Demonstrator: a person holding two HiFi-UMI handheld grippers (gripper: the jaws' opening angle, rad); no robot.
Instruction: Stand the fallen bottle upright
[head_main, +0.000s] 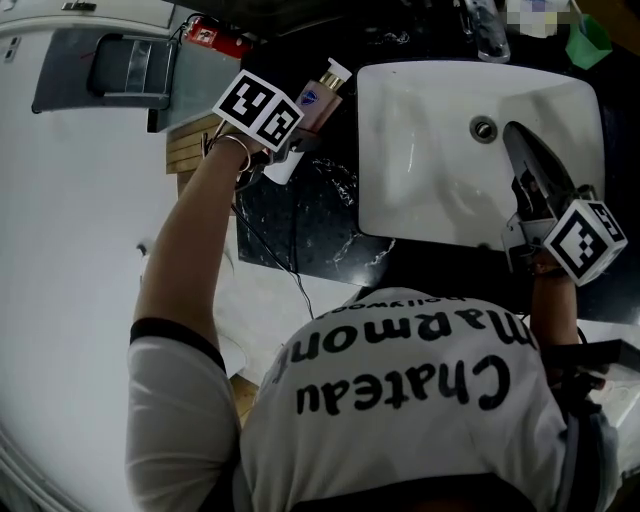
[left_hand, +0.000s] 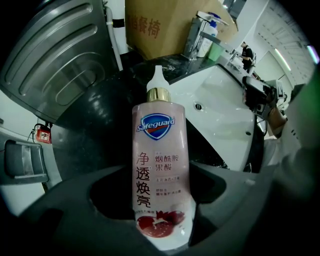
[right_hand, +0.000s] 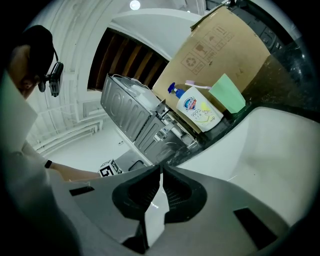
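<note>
A pink Safeguard bottle (head_main: 318, 100) (left_hand: 159, 165) with a gold collar and white cap appears to lie label-up on the black counter (head_main: 300, 220), left of the white sink (head_main: 420, 200). Its cap points toward the back. My left gripper (head_main: 296, 135) (left_hand: 160, 170) points down over it, and the jaws press against both sides of its lower half. My right gripper (head_main: 513, 138) (right_hand: 160, 167) hovers over the sink's right side. Its jaws are shut with tips touching and nothing between them.
A cardboard box (left_hand: 160, 25) (right_hand: 220, 45), a chrome faucet (left_hand: 197, 32), a white-and-blue pump bottle (right_hand: 200, 111) and a green cup (right_hand: 227, 95) stand along the back of the counter. A grey metal bin (head_main: 120, 70) (left_hand: 55, 55) sits left of the counter.
</note>
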